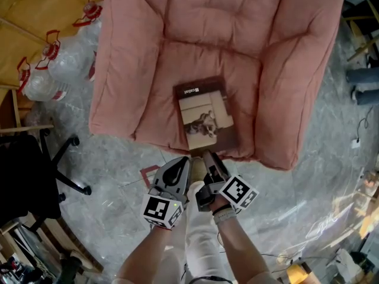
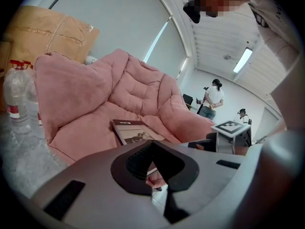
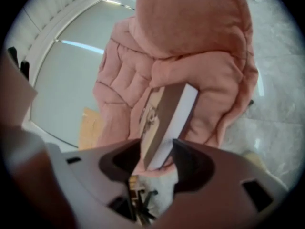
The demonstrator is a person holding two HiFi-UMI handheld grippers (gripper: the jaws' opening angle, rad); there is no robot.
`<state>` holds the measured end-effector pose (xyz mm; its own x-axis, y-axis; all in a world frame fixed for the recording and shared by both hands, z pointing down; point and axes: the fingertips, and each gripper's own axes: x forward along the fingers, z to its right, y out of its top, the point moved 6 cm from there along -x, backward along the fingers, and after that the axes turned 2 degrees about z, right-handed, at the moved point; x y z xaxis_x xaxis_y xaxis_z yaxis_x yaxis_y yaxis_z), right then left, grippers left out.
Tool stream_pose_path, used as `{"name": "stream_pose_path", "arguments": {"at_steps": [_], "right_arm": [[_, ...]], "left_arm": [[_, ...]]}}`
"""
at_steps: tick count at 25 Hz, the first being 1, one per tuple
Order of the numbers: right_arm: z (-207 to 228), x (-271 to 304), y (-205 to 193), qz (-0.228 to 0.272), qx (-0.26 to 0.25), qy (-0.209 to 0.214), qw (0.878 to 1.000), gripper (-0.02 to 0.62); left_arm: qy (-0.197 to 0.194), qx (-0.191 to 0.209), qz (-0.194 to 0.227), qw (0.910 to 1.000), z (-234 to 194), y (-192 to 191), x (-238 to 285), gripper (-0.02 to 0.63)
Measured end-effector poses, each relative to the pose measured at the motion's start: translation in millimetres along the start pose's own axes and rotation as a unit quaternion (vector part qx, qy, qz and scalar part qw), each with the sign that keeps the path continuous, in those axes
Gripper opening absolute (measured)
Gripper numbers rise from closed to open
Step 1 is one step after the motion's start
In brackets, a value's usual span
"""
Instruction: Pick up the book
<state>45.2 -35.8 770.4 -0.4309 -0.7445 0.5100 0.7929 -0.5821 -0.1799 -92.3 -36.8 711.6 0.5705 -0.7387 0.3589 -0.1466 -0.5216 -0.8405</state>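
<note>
**Head view.** A brown-covered book (image 1: 204, 114) with a pale picture on its front lies flat on the seat of a plump pink fabric armchair (image 1: 148, 70). Its near edge sits close to the seat's front lip. You hold both tools low in front of the chair, side by side. The left gripper (image 1: 182, 163) stops just short of the cushion, while the right gripper (image 1: 210, 155) reaches the seat front right below the book. Clear plastic water bottles (image 1: 53, 58) with red caps stand on the grey marbled floor (image 1: 308, 206) to the chair's left.

**Left gripper view.** The left gripper (image 2: 152, 149) is clenched tip to tip, with nothing in it. It points across the seat edge at the book (image 2: 136, 130), which lies ahead and apart from it. It looks parked there to stay clear (this appears to be a one-tool pick). The white marker cube (image 2: 231, 128) of the other tool shows at the right.

**Right gripper view.** The right gripper (image 3: 157, 159) has its jaws spread, and the book's near corner (image 3: 167, 120) stands between them. The pale page block faces one jaw and the cover faces the other, and neither pad seems to press on it. The flat book appears on edge here because you hold the tool rolled. That probably puts one jaw above the cover and one below, so it can pinch the book across its thickness. The book rests on the cushion, not yet lifted.
</note>
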Motion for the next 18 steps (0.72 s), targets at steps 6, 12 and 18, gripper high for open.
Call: {"name": "stream_pose_path", "arguments": {"at_steps": [6, 12, 18], "right_arm": [[8.8, 2.5, 2.1, 0.014, 0.05, 0.002, 0.999, 0.195], [17.3, -4.8, 3.2, 0.011, 0.075, 0.005, 0.997, 0.195], [21.0, 0.2, 2.4, 0.018, 0.08, -0.019, 0.996, 0.195]], "left_arm": [[-0.002, 0.002, -0.005, 1.0, -2.3, -9.1, -3.9, 0.021], [0.006, 0.001, -0.009, 0.9999, -6.0, -14.3, -7.5, 0.021], [0.006, 0.0, -0.006, 1.0, -6.3, -14.9, -6.9, 0.021]]}}
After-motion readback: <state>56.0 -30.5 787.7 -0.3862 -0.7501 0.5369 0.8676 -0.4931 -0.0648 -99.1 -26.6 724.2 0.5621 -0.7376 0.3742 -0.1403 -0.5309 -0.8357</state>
